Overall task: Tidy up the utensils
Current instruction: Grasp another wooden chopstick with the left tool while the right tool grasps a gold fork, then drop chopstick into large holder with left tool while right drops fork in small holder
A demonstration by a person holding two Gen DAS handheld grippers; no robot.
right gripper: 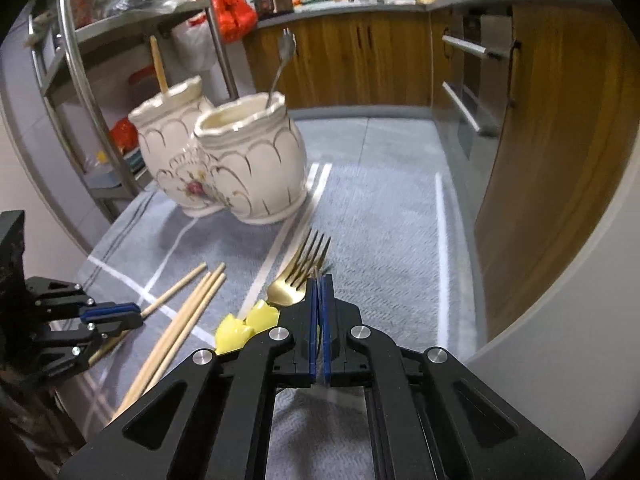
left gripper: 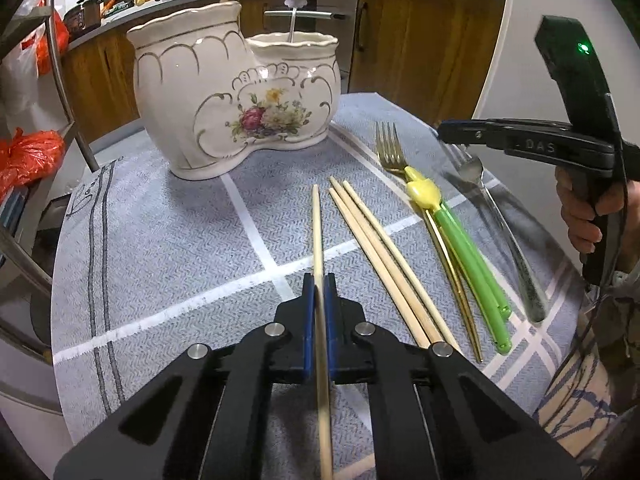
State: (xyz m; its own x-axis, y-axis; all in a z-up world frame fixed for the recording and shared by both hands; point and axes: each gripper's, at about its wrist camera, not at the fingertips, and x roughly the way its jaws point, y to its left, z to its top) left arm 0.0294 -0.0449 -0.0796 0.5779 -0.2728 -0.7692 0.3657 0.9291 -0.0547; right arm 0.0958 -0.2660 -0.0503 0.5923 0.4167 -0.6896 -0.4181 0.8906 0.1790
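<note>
A: Blue pads (left gripper: 308, 320) of the left gripper (left gripper: 319, 280) pinch one chopstick (left gripper: 318, 236) on the cloth (left gripper: 160, 240); the right gripper (right gripper: 319, 280) is pressed on a silver fork (left gripper: 472, 170).

B: Risk?

A: Three chopsticks (left gripper: 376, 240) lie beside. The gold fork (left gripper: 390, 148) may snag; a thin stick may pivot before reaching the holder (left gripper: 236, 96).

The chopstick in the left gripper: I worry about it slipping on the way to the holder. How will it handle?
The chopstick looks thin, stiff and light. Pinched near one end by the left gripper, it may pivot. Round and smooth, it would probably roll if dropped.
</note>
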